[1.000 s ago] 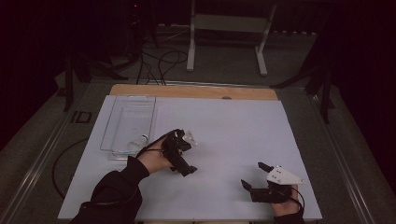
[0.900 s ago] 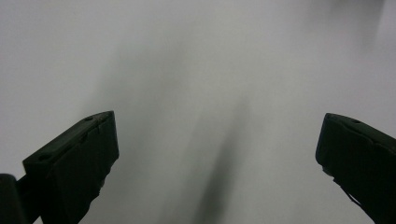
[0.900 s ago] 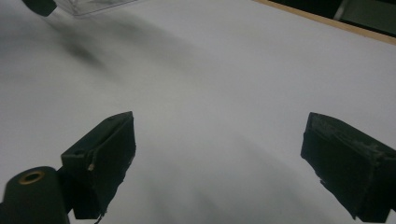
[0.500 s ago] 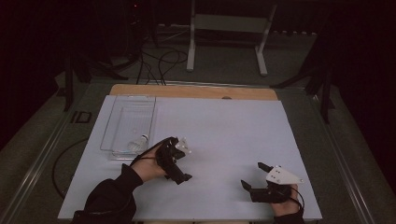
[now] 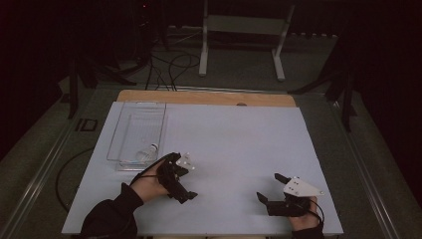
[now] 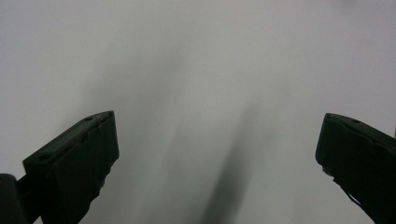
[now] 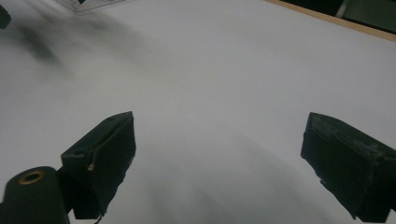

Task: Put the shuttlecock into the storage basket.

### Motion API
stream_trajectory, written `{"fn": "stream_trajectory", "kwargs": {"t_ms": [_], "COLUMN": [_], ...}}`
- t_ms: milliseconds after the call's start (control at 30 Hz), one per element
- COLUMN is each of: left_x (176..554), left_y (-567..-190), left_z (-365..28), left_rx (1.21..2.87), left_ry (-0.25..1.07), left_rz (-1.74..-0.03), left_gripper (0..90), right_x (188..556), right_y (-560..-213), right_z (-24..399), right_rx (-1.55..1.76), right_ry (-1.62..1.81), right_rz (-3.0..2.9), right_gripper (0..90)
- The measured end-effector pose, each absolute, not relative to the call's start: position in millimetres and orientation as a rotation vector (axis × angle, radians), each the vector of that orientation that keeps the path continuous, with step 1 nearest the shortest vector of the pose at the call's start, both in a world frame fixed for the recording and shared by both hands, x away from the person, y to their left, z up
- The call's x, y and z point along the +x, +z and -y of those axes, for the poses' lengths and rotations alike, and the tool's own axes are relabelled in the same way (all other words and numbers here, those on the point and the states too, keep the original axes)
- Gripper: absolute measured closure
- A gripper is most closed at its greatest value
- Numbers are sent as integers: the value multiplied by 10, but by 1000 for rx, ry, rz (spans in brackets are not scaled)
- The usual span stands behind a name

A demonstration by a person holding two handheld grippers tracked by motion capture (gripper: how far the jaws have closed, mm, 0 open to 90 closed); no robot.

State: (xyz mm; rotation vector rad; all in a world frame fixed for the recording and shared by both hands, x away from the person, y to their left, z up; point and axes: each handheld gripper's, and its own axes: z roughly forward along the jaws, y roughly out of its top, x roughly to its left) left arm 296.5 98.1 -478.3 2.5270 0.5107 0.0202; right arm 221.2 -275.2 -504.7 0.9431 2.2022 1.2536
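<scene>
My left gripper hovers over the white table sheet at the near left, tilted down, just in front of a clear plastic tray. In the left gripper view its jaws stand wide apart with bare white sheet between them. A small clear bottle lies in the tray's near end. My right gripper rests near the front right edge and points left. Its jaws are open too, and nothing is between them.
A wooden strip runs along the table's far edge. Beyond it stand a white metal frame and cables on the dark floor. A corner of the tray shows at the top left of the right gripper view.
My left gripper has drawn back toward the person and slightly left, away from the table's middle. The right gripper has stayed in place.
</scene>
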Motion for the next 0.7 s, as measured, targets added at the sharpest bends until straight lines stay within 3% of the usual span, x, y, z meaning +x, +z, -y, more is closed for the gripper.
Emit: {"fn": "stream_trajectory", "kwargs": {"t_ms": [700], "left_x": [2759], "left_y": [-4907], "left_z": [-1351], "left_rx": [2469], "left_ry": [28], "left_rz": [-578], "left_gripper": [1], "right_x": [2213], "right_y": [-5045], "right_z": [2747], "right_rx": [940], "right_ry": [1249], "right_rz": [-2201], "right_gripper": [102]}}
